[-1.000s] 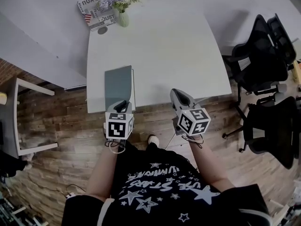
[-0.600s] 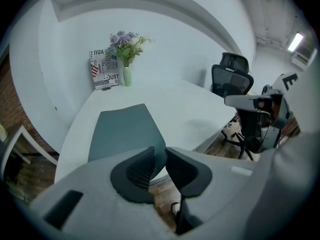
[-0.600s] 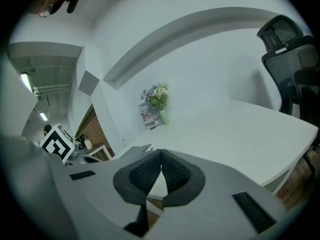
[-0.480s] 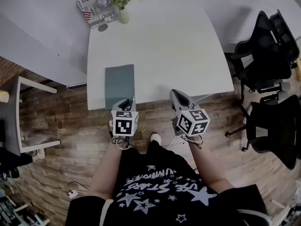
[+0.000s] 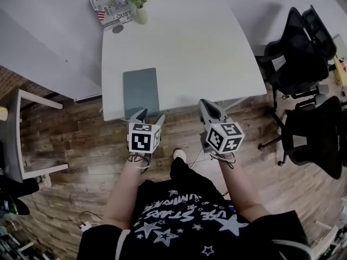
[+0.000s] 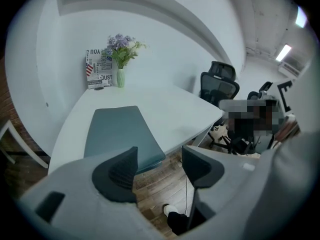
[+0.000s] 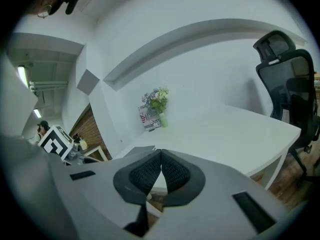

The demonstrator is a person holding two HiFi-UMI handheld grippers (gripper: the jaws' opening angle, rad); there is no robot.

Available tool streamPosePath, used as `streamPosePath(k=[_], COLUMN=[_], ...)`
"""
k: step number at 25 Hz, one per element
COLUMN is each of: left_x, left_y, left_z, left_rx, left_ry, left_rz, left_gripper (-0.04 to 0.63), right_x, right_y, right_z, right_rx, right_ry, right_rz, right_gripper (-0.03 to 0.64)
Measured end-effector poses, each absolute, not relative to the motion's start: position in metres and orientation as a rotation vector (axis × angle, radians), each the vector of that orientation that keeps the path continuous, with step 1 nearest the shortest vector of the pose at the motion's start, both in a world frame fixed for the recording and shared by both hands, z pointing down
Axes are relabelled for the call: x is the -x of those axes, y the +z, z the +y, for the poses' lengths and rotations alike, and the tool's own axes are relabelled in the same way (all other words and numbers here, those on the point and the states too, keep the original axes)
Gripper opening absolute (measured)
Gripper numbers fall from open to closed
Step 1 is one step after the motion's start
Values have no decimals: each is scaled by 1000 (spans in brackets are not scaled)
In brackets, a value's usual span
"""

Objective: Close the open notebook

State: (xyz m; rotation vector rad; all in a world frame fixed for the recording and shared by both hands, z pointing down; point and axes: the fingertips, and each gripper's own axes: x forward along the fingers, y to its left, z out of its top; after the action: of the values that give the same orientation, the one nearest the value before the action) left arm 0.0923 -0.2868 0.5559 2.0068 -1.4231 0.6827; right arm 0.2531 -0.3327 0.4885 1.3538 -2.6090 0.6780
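Note:
The notebook [image 5: 141, 90] lies shut and flat, teal-grey cover up, near the front edge of the white table [image 5: 190, 58]. My left gripper [image 5: 148, 115] hovers just off that edge, right behind the notebook's near end. Its jaws are opening and nothing is between them. In the left gripper view the notebook [image 6: 119, 131] sits beyond the spread fingers of the left gripper [image 6: 159, 159], untouched. My right gripper [image 5: 208, 106] hangs at the table's front edge to the right of the notebook, shut and empty; its pads meet in the right gripper view [image 7: 161, 159].
A vase of flowers [image 5: 139, 7] and a printed card [image 5: 108, 12] stand at the table's far left corner. Black office chairs [image 5: 301, 64] crowd the right side. A white side table [image 5: 21, 137] stands on the wooden floor at the left.
The notebook's cover went from partly raised to flat and shut. My left gripper let go, drew back off the table edge and its jaws spread. The right gripper barely shifted.

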Motion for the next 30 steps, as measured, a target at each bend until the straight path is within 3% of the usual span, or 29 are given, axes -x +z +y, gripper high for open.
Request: streamPosePath(k=[6, 21, 30], left_x=[-56, 21, 46], left_y=[512, 459, 463], left_z=[-238, -100, -21], left_rx=[-2069, -2170, -2182], left_ry=[544, 328, 304], left_rz=[-1468, -1527, -1512], left_gripper=[282, 96, 31], right_x=[-243, -180, -153], right_y=[464, 425, 416], right_z=[-294, -157, -68], right_rx=[-1457, -1490, -1469], right_ry=[641, 498, 413], right_rz=[-2596, -2619, -2614], right_gripper=[3, 2, 2])
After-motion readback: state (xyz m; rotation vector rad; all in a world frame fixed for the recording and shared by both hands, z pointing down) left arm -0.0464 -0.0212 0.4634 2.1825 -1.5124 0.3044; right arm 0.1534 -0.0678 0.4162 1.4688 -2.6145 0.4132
